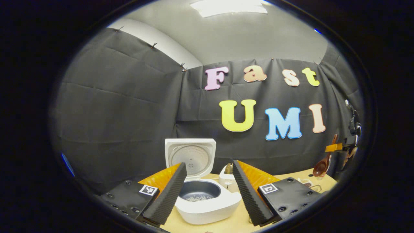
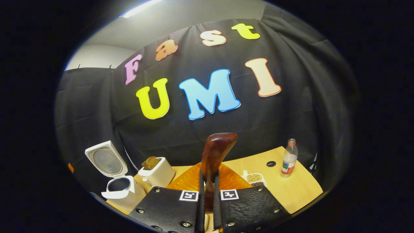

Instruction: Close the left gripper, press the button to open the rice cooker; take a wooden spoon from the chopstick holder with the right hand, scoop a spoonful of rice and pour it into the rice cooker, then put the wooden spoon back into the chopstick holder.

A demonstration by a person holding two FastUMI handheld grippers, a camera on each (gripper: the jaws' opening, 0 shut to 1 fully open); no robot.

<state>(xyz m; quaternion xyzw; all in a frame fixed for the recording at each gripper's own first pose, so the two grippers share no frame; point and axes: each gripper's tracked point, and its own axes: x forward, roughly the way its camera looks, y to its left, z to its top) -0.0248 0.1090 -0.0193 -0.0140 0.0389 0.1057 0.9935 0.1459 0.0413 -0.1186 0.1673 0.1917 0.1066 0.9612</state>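
Overall, the rice cooker (image 1: 207, 202) was found open on the pale wooden table (image 2: 291, 191), its smooth white lid raised and a few grains seen in the dark round pot. The left gripper (image 1: 209, 189) was held released, its ribbed fingers (image 1: 168, 197) spread either side of the cooker. The right gripper (image 2: 207, 200) was clenched on the glossy wooden spoon (image 2: 215, 155), bowl uppermost. A white boxy chopstick holder (image 2: 158, 176), a compartmented tray of grains (image 2: 255, 179) and a clear plastic bottle (image 2: 288, 158) were noted; the label could not be read.
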